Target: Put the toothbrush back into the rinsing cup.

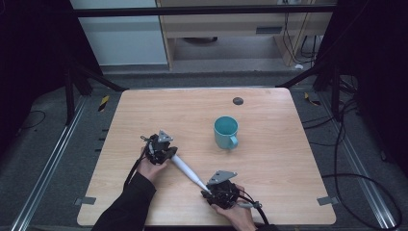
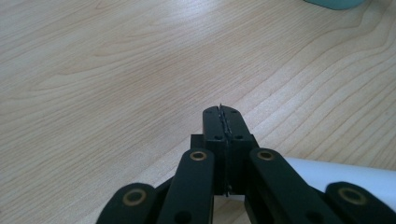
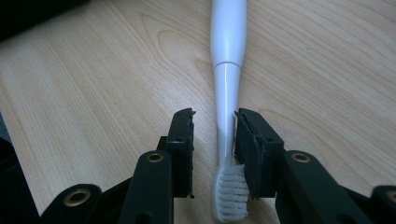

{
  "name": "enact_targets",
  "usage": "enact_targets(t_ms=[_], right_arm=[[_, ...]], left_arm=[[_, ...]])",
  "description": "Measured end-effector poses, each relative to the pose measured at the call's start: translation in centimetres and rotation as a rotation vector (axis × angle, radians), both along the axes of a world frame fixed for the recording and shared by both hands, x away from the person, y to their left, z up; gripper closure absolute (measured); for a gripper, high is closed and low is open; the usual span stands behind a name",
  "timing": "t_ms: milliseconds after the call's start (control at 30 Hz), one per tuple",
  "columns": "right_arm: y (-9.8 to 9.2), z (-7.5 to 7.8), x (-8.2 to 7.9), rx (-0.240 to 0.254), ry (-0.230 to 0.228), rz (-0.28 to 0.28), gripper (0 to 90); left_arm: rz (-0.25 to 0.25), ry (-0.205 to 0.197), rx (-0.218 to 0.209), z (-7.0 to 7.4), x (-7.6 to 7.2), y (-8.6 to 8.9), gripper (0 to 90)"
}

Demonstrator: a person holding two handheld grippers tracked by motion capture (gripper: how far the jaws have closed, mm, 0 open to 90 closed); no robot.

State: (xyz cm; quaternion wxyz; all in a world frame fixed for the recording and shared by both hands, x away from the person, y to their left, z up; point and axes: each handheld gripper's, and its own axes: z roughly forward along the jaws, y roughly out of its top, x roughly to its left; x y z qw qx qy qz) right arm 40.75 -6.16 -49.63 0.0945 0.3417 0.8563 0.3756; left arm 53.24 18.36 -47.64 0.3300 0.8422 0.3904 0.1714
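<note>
Currently right hand-held gripper is spread, straddling the toothbrush neck above the bristles, likely lining up a pinch. Left hand-held gripper is pressed together, empty, beside the handle end.

Lighting on the table is even and diffuse; surroundings beyond its edges are dark. Shadows are soft and short. The high view is low in detail, slightly blurred. Both gripper views are brighter, with sharp wood grain. A faint highlight runs along the toothbrush handle.
</note>
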Motion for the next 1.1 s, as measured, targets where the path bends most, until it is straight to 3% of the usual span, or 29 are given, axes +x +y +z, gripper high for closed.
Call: enact_targets(t_ms=[1100], right_arm=[[-0.9,0.0,2.0,-0.028,-0.032,-0.056,71.9]], left_arm=[[-0.037,0.036,0.013,0.0,-1.4,0.8,89.8]])
